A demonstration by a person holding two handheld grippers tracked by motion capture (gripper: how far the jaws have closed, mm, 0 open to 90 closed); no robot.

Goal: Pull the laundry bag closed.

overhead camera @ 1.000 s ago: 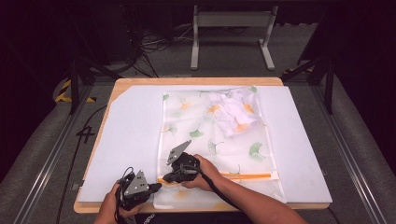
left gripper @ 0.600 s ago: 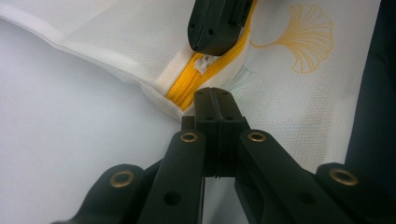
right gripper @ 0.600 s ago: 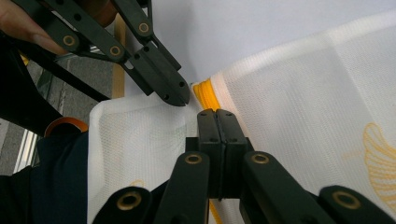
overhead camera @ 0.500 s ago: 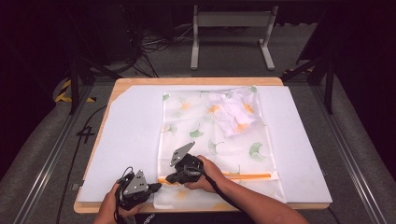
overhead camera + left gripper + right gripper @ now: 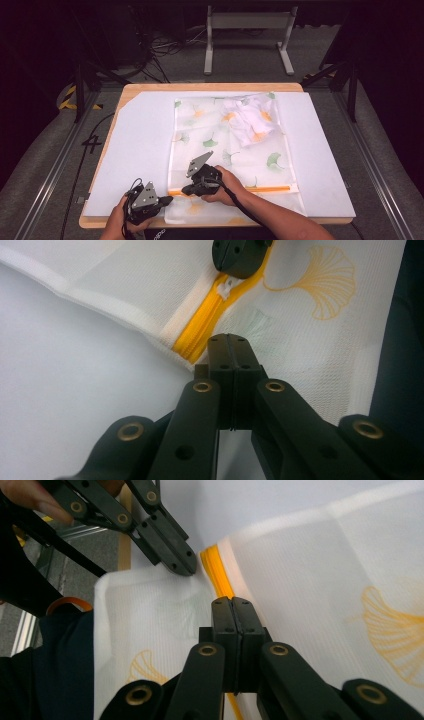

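- A mesh bag (image 5: 230,150) printed with leaves is spread flat on a white sheet (image 5: 140,150) covering a wooden table (image 5: 210,87); a bundle of white cloth (image 5: 250,122) is seen inside the bag at its far end, well away from both grippers.
- An orange zipper (image 5: 260,189) is run across the near end of the bag.
- The right gripper (image 5: 186,190) is held low over the zipper's left end, the right hand (image 5: 225,186) wrapped around its body and the forearm brought in slanting from the bottom edge.
- In the right gripper view its jaws are pressed fully together, the tips set right on the zipper line (image 5: 216,572); whether the pull tab is pinched between them cannot be told.
- In the left gripper view the right gripper's tip (image 5: 239,257) is seen directly ahead, touching the zipper beside a small white pull (image 5: 226,288).
- The left gripper (image 5: 169,201) is held by the left hand (image 5: 116,224) at the table's near edge, pointed toward the right gripper, just beside the bag's near left corner.
- Its jaws are closed tight against each other in the left gripper view, the tips (image 5: 229,347) resting at the bag's edge just short of the zipper's end (image 5: 192,346); a grip on the fabric cannot be confirmed.
- In the right gripper view the left gripper (image 5: 186,562) is seen ahead and to the left, its tip next to the zipper's end.
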